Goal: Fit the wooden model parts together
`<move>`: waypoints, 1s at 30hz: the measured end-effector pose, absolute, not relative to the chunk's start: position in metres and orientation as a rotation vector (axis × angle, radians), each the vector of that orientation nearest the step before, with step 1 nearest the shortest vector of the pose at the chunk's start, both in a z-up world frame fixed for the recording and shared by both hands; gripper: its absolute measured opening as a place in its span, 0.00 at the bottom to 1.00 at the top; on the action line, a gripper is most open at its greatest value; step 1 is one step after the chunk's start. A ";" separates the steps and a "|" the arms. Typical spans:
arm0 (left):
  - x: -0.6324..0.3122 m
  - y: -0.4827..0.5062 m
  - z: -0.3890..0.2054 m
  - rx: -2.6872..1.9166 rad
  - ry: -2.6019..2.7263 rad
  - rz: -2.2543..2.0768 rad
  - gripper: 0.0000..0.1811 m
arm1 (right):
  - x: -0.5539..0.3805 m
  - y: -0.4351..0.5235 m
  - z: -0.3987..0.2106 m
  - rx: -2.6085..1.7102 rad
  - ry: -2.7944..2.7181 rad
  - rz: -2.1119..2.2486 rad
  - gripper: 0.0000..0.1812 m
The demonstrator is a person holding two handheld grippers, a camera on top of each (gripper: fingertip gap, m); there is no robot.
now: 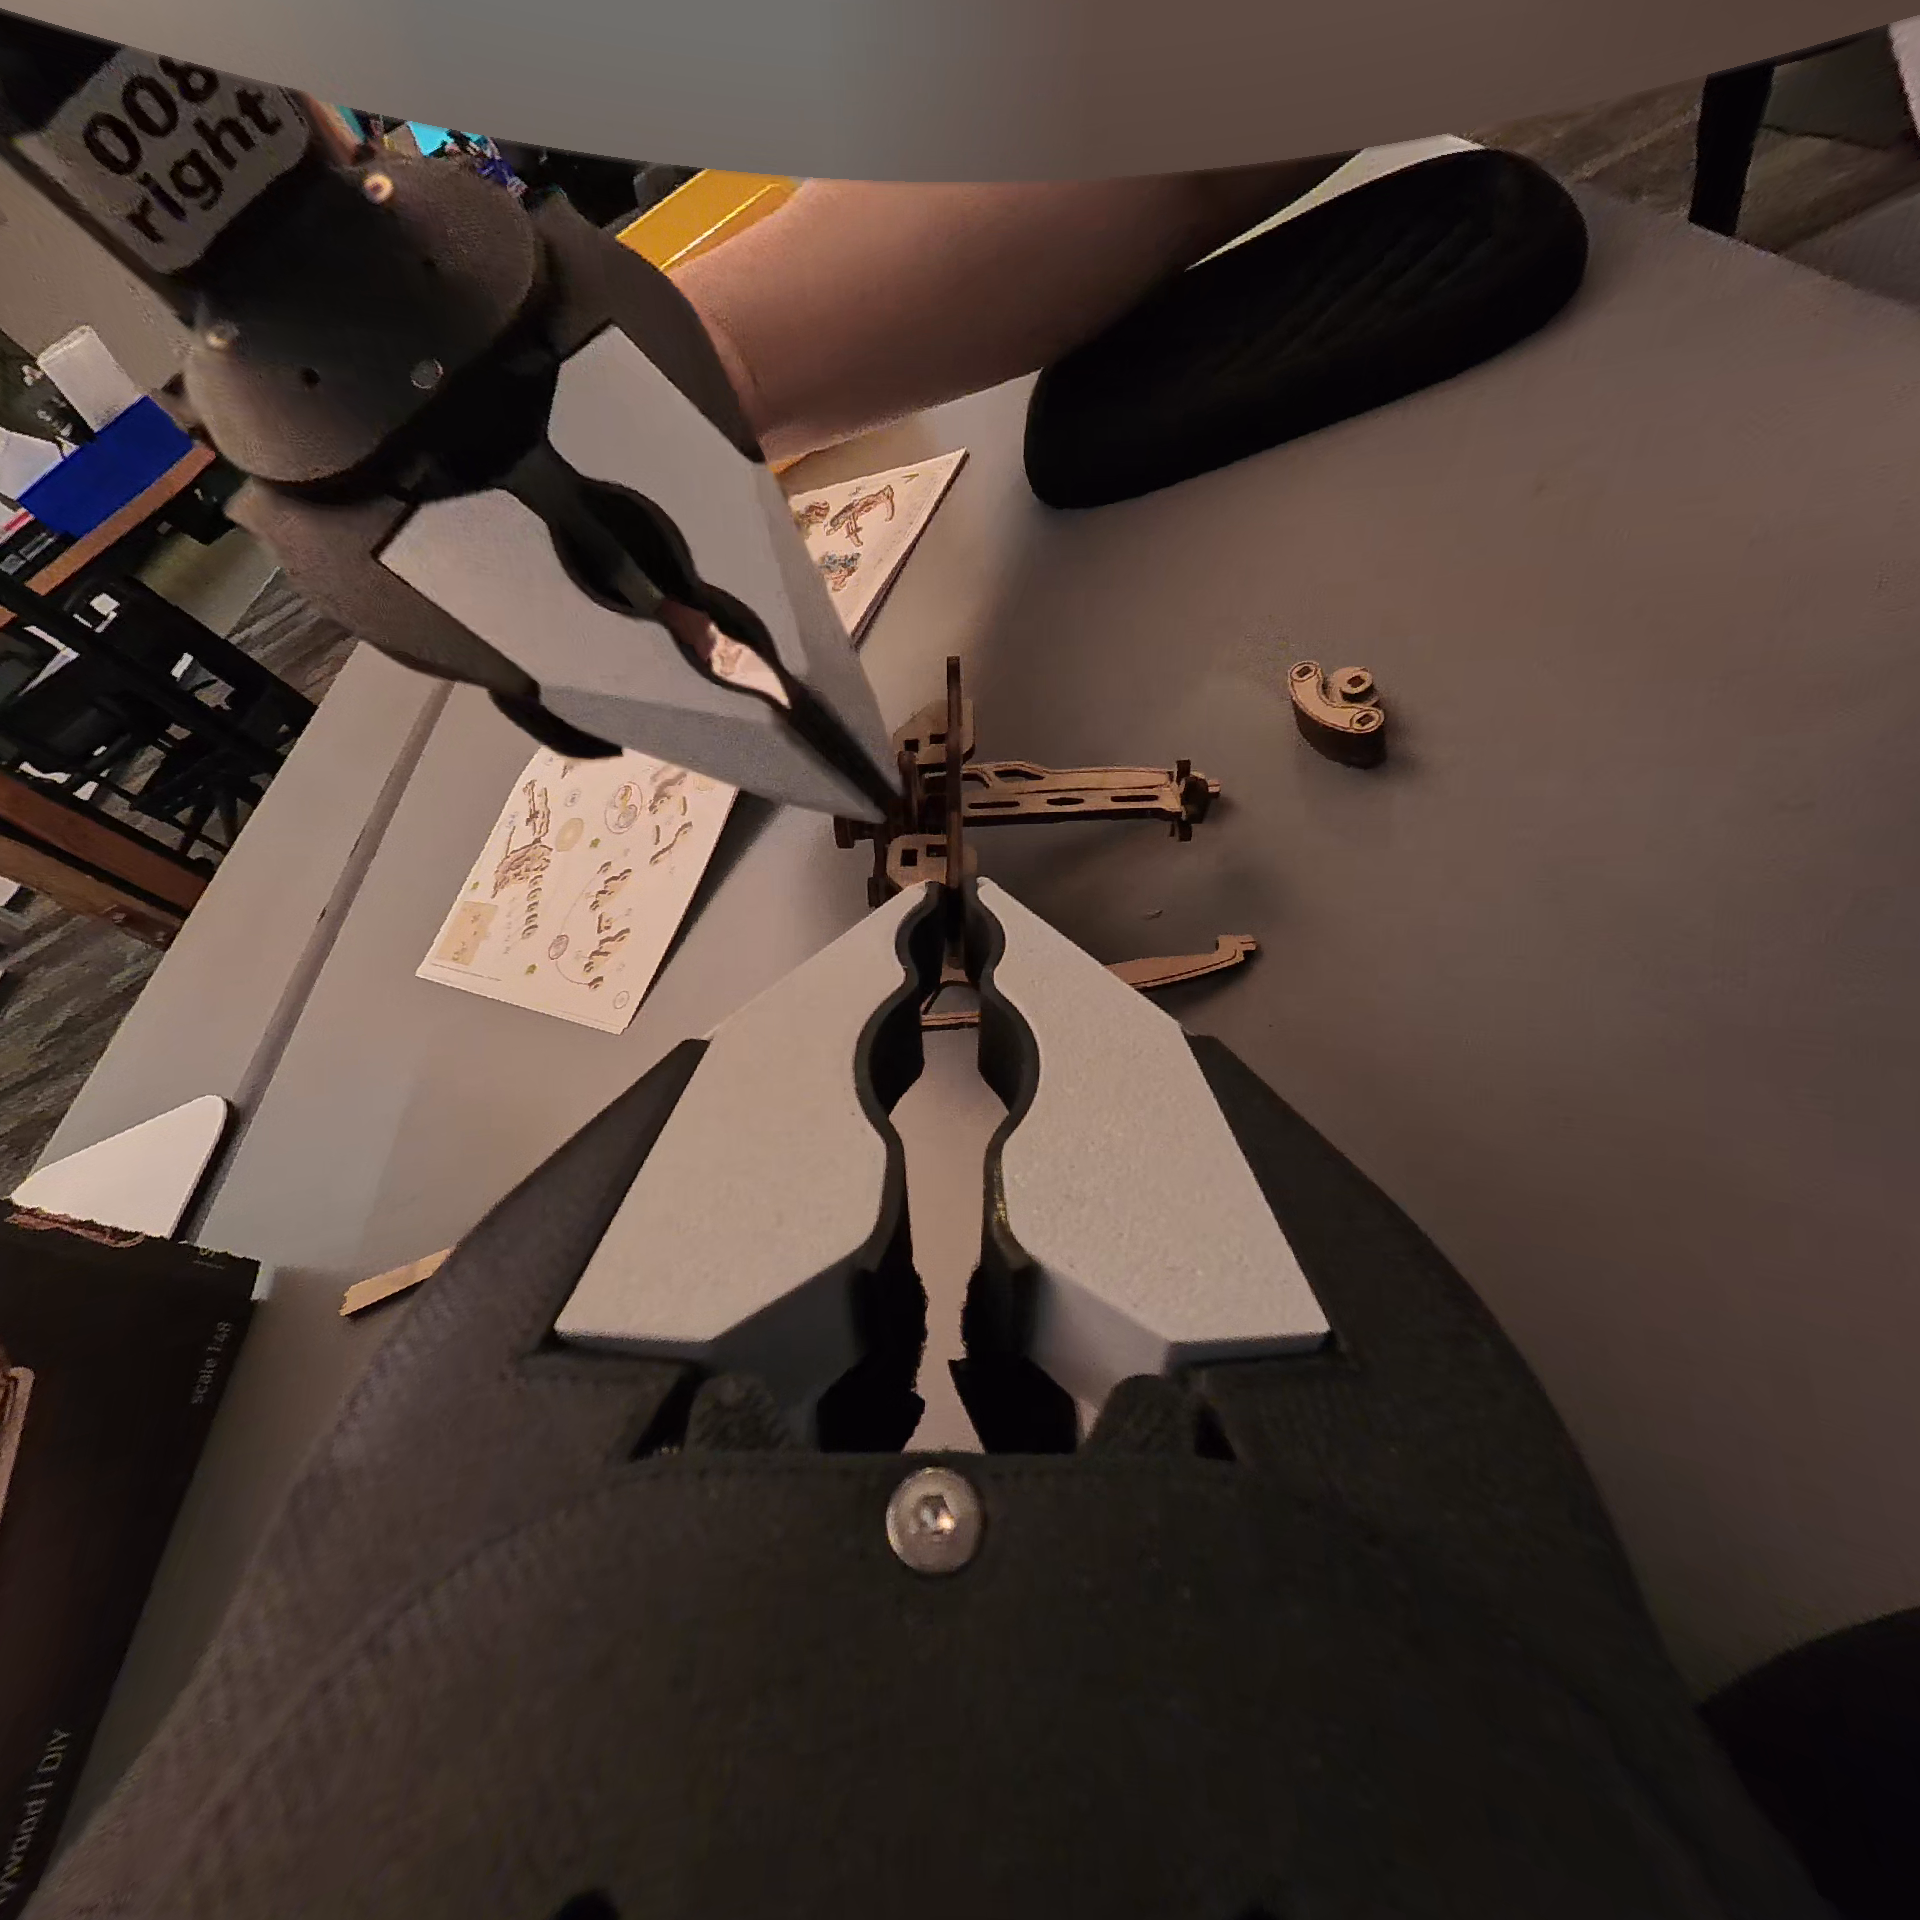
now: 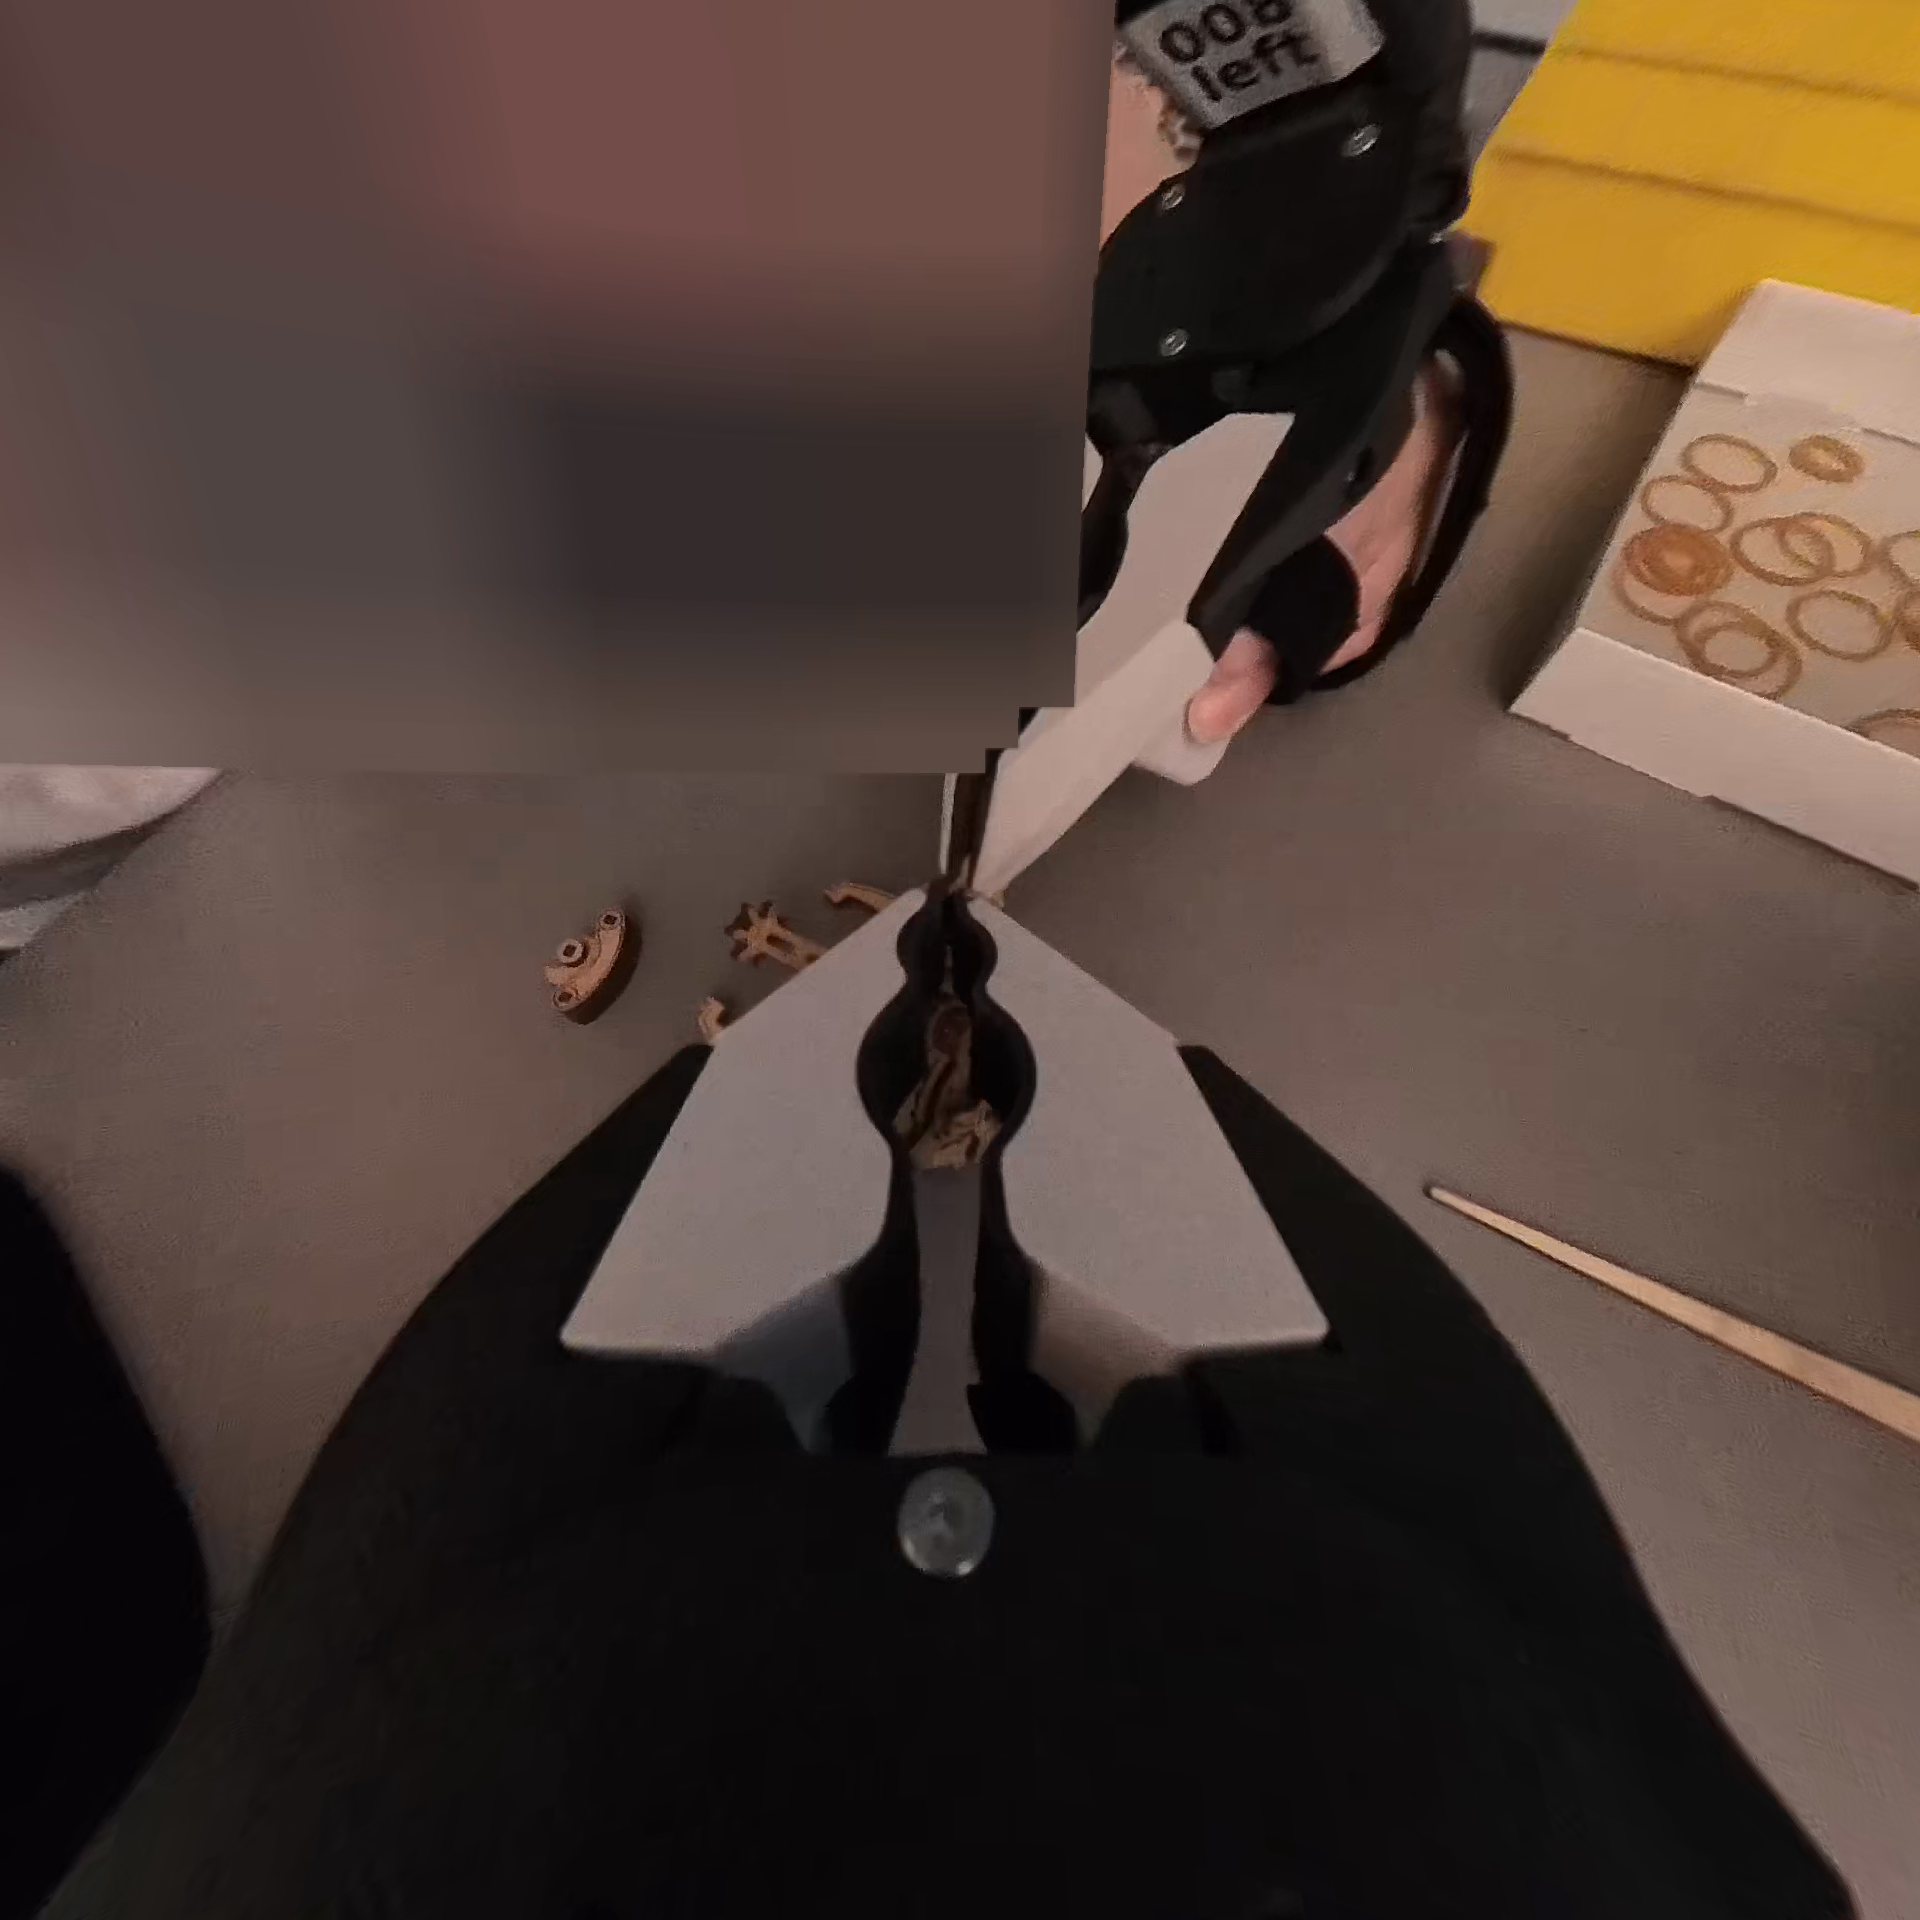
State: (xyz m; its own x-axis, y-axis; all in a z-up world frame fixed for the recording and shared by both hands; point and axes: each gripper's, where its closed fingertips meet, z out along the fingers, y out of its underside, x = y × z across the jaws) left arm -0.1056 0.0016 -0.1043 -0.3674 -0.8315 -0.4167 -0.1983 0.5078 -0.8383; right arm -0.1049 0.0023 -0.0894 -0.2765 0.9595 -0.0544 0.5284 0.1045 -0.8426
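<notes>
**Two grippers meet on a half-built wooden model**

The grey table fills both views. In the left wrist view a bare forearm reaches in from the upper middle, above a dark armrest-like pad. The right gripper slants down from the upper left, its two grey fingers pressed together to a point against the wooden model. The left gripper comes from below, its tips pinching a thin upright plate of that model near the table's middle. From the right wrist view, the right gripper has its tips closed on a dark thin wooden edge, and the left gripper descends from the upper right, a hand in a fingerless black glove on its handle.

Each gripper carries a grey tag with printed writing; a dark box at lower left also has lettering along its side.

Two printed instruction sheets lie left of the model. A white tray holds a dozen or so wooden rings. One long wooden strip lies at right. Loose pieces: one curved slat beside the model, and one small rounded part well apart.
</notes>
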 end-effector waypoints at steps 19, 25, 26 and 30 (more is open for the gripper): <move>-0.102 0.009 -0.110 -0.864 1.860 -0.862 0.00 | -0.105 0.013 -0.103 -1.516 -1.988 0.992 0.00; -0.100 0.013 -0.107 -0.860 1.846 -0.858 0.00 | -0.092 0.024 -0.061 -1.525 -1.651 1.045 0.02; -0.100 0.013 -0.107 -0.859 1.846 -0.862 0.00 | -0.086 0.025 -0.052 -1.547 -1.552 1.062 0.09; -0.101 0.010 -0.103 -0.851 1.830 -0.907 0.00 | -0.054 0.017 -0.058 -1.664 -1.350 0.973 0.18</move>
